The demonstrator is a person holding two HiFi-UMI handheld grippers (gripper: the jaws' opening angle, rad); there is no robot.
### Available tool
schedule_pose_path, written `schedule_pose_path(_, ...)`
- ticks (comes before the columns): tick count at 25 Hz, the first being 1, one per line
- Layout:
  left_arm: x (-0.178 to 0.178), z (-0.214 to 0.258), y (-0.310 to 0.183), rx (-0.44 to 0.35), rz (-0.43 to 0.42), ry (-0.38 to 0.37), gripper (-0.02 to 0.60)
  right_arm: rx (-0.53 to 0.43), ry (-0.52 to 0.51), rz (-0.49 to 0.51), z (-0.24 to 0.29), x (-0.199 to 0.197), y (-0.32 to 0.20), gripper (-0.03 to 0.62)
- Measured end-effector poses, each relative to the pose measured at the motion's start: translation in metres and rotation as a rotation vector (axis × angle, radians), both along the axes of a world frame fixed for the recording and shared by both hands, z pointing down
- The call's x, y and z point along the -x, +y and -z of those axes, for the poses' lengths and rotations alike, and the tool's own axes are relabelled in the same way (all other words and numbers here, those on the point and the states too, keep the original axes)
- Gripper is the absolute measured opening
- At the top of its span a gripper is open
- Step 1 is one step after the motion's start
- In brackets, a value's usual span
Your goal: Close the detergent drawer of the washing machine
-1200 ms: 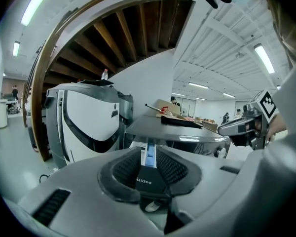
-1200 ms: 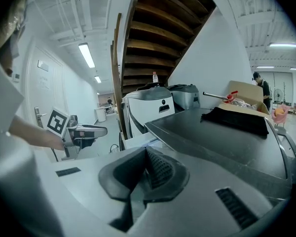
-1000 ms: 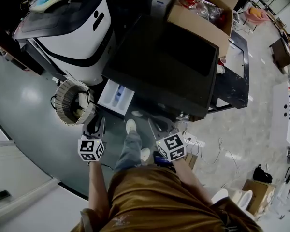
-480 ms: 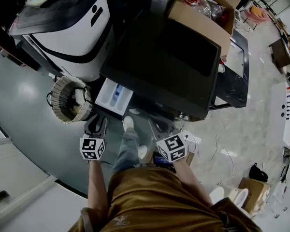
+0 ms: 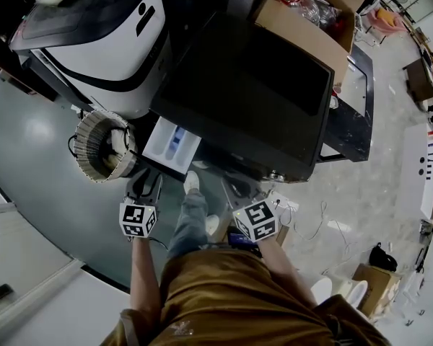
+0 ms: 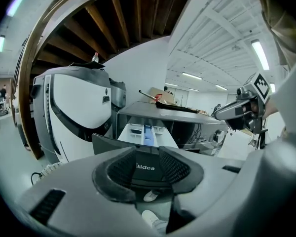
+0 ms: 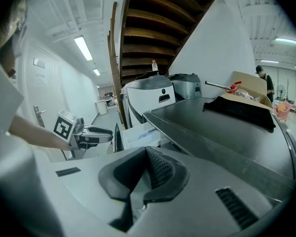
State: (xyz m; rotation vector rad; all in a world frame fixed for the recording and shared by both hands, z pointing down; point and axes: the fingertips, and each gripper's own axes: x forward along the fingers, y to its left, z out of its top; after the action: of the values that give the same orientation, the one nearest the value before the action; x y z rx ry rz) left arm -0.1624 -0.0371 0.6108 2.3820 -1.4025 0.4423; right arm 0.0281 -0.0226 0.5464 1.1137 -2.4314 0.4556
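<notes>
Desk: Drawer status, please.

Operator: I see the detergent drawer (image 5: 172,141) pulled well out of the washing machine (image 5: 245,92), at the left end of its front. It is white inside with a blue compartment down the middle.

Desk: And your left tool?

Operator: My left gripper (image 5: 144,186) sits just in front of the washing machine, right at the drawer's outer end. Its jaws have just been opening and now stand spread. In the left gripper view, the drawer's dark front panel with its brand lettering fills the gap between them, but the pads don't press on it.

Desk: The right one?

Operator: My right gripper (image 5: 237,187) hangs before the washing machine's front too, nearer the middle and apart from the drawer. Its jaws are pressed together at the tips with nothing pinched.

Desk: Anything else near the machine?

Operator: I see a cardboard box (image 5: 303,24) on the far end of its dark top. A white appliance (image 5: 108,49) stands beside its left side, with a round ribbed reel (image 5: 101,146) on the floor between that and the drawer. I can also see a shoe (image 5: 193,184) on the floor under the machine's front, between my two grippers.
</notes>
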Motion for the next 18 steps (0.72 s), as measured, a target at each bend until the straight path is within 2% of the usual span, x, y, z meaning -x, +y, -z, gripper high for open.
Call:
schedule_pose_path(9, -0.004, 0.000, -0.004, -0.011, -0.073, -0.029, 0.186, 0.015, -0.010, 0.002, -0.003, 0.007, -0.008, 0.012)
schedule_pose_path(18, -0.005, -0.002, -0.005, -0.017, -0.123, -0.054, 0.193, 0.028, -0.018, 0.003, -0.007, 0.012, -0.015, 0.012)
